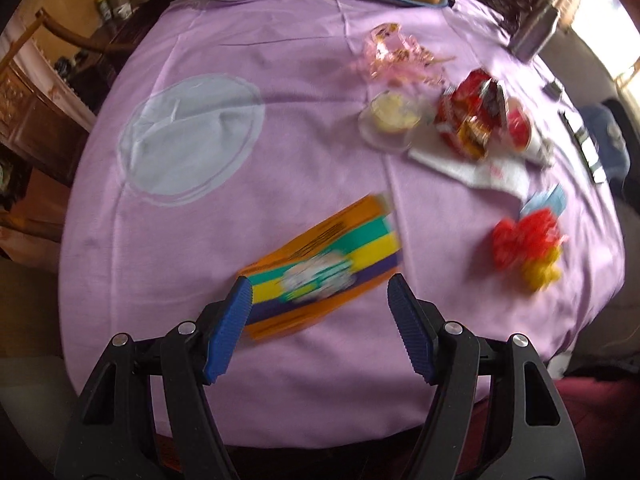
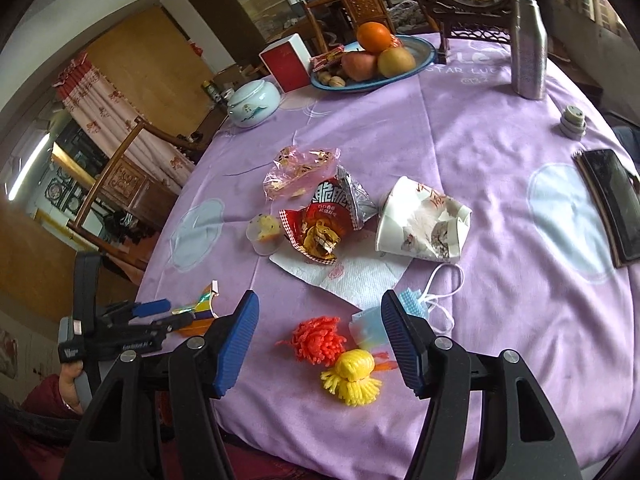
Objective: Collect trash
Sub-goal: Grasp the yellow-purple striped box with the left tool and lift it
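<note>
In the left wrist view my left gripper [image 1: 319, 280] stands open just above a flat, colourful orange box [image 1: 320, 264] on the purple tablecloth [image 1: 240, 20]. Its left pad overlaps the box's end and its right pad is clear of it. My right gripper [image 2: 319, 296] is open over a red tassel [image 2: 318, 338], a yellow tassel [image 2: 354, 376] and a blue face mask [image 2: 368, 326], touching none. Beyond them lie a red snack wrapper [image 2: 320, 224], a crushed paper cup [image 2: 420, 224], a pink clear wrapper [image 2: 300, 172], a small plastic cup [image 2: 264, 234] and a napkin [image 2: 352, 276].
At the table's far side stand a fruit plate [image 2: 424, 56], a ceramic jar [image 2: 254, 104], a red box [image 2: 286, 64] and a metal flask [image 2: 528, 48]. A phone [image 2: 612, 204] and a small cap [image 2: 573, 120] lie at the right. A wooden chair [image 2: 120, 184] stands at the left.
</note>
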Demonstrator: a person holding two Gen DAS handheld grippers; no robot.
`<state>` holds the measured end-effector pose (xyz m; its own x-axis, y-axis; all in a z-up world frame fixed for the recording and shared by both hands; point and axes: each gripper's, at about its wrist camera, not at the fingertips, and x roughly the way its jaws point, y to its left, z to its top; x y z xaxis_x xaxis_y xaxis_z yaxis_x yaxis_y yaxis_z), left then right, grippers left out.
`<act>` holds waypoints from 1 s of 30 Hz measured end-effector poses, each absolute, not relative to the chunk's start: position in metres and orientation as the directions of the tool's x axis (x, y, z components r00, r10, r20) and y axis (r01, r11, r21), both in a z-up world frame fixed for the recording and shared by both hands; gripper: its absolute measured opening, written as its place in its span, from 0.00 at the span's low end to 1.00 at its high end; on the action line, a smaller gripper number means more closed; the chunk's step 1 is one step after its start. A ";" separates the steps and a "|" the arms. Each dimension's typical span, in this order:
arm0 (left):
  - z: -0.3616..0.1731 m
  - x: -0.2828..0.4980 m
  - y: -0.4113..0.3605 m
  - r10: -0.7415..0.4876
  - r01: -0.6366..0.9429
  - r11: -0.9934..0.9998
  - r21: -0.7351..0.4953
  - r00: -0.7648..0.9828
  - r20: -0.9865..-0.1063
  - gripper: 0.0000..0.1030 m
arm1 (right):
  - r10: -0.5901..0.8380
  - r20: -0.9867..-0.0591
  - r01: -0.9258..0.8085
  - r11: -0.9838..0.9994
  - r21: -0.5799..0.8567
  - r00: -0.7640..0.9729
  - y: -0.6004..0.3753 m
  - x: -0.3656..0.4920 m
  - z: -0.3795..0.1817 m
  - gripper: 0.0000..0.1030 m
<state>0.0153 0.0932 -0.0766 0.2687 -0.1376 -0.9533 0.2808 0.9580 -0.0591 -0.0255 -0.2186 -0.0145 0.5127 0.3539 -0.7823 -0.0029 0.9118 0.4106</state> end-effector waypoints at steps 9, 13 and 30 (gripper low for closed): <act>-0.106 0.022 0.088 -0.145 0.448 0.894 -0.018 0.251 -0.957 0.68 | 0.318 -0.794 -0.004 0.929 0.369 0.519 -0.205 -0.032 -0.008 0.61; -0.110 0.035 0.071 -0.193 0.438 0.897 -0.066 0.251 -0.949 0.69 | 0.290 -0.798 0.037 0.931 0.363 0.529 -0.214 -0.039 -0.007 0.61; -0.091 0.070 0.018 -0.317 0.532 0.831 -0.162 0.213 -0.924 0.69 | 0.255 -0.799 0.081 0.932 0.353 0.545 -0.237 -0.055 -0.003 0.62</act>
<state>0.0700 0.0177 -0.0908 0.2133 -0.3169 -0.9242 0.5323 0.8309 -0.1621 -0.0545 -0.2365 -0.0033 0.5452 0.2550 -0.7986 0.0815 0.9320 0.3532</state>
